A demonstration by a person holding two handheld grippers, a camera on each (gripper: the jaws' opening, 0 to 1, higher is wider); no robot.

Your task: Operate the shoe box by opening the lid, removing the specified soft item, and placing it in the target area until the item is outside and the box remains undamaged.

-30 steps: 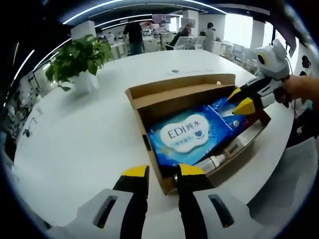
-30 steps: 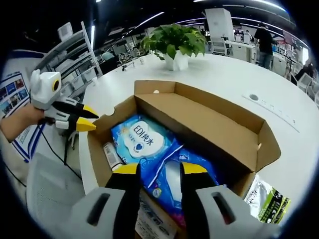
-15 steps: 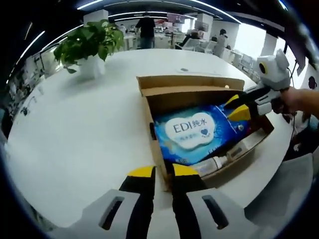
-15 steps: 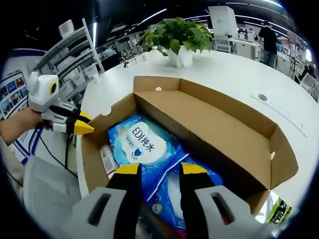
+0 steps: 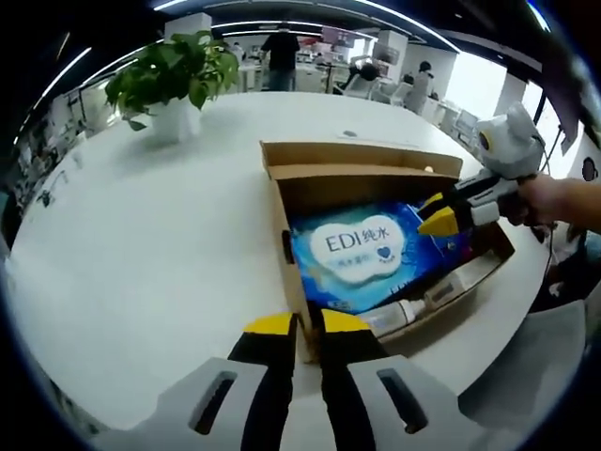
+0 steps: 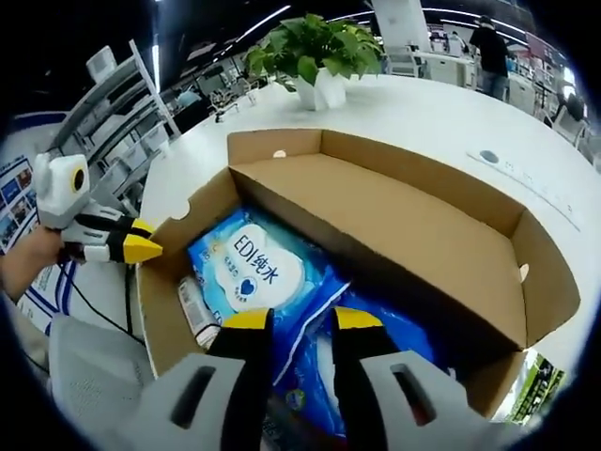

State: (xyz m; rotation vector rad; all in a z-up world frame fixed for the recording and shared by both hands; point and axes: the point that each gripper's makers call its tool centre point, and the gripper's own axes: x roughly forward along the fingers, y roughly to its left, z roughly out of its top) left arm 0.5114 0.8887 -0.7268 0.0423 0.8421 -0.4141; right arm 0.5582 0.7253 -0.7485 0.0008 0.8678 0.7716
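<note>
A: Shoebox (image 6: 413, 235) open on white table (image 5: 141, 254), lid folded back. Blue wipes pack (image 6: 249, 268) lies flat inside, label up; a second blue pack (image 6: 315, 352) overlaps it nearer the right gripper (image 6: 299, 319).

B: Handling?

A: Likely light, soft, slick film; should dent under a pinch. Best hold looks like the crimped end seam or a corner, not the flat face.

B: Claws?

A: Right gripper over the packs, jaws a narrow gap apart, nothing between them. Left gripper (image 5: 295, 324) jaws nearly together at the box's near wall; pinching the cardboard or not, cannot tell.

B: Room?

A: Small bottle (image 5: 404, 307) crowds one long wall. Walls stand close around the pack. Open tabletop toward potted plant (image 5: 174, 80).
</note>
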